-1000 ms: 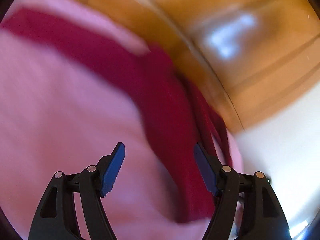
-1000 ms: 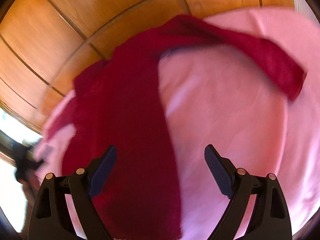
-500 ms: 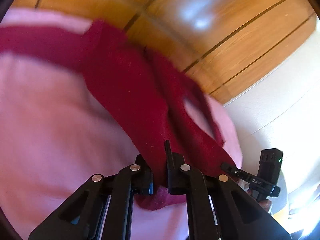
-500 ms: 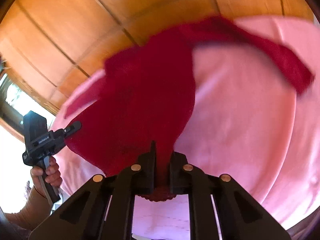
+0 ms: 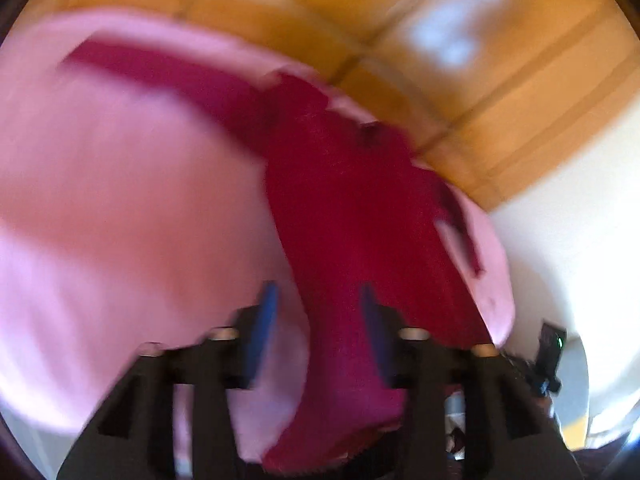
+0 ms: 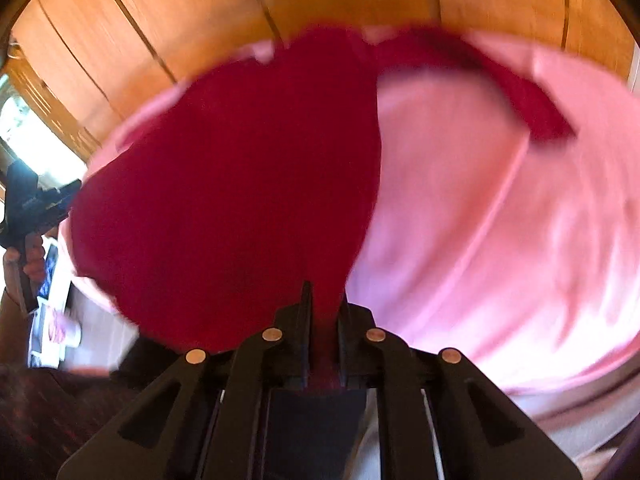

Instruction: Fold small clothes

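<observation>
The left gripper has black, blurred linkage arms with round silver pins and blue pads; the right gripper shows black triangular cut-out arms, four silver pins, and thin black fingers.

The garment lies on the left part of the cloth-covered table; wooden panelling stands behind.

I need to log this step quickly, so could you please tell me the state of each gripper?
Left gripper: jaws opening, red garment between them, not pinched.
Right gripper: jaws starting to open, pinching the red garment.
</observation>
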